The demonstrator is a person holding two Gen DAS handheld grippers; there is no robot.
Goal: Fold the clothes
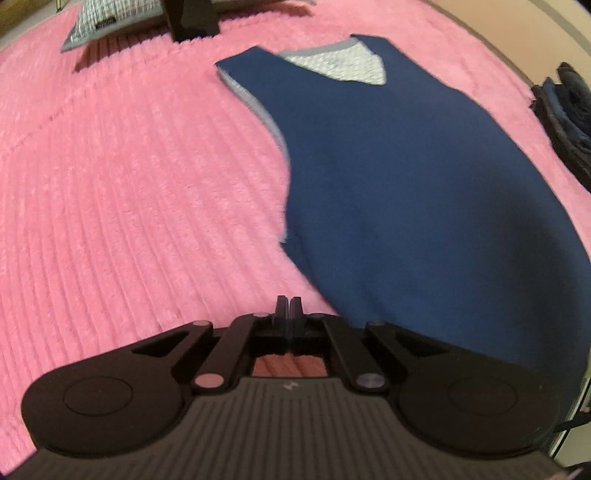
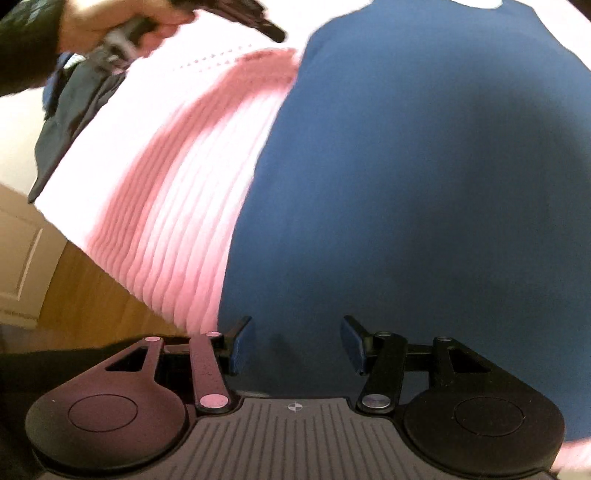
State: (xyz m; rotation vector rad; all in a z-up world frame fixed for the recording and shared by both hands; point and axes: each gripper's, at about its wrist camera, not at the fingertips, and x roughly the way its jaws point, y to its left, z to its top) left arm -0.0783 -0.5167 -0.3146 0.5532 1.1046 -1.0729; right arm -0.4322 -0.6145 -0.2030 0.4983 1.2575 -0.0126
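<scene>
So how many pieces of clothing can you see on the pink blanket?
3 at least. A blue vest is spread flat in the middle, a grey folded one lies at the far left, and a dark pile sits at the right edge. More may be out of view.

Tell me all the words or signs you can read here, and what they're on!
No words can be read.
Folded grey-and-white garment: a dark tag with light letters, too blurred to read.
Left claw body: a small pale logo, not legible.
Right claw body: a small round crosshair mark, no letters.
Navy vest: no print visible.
</scene>
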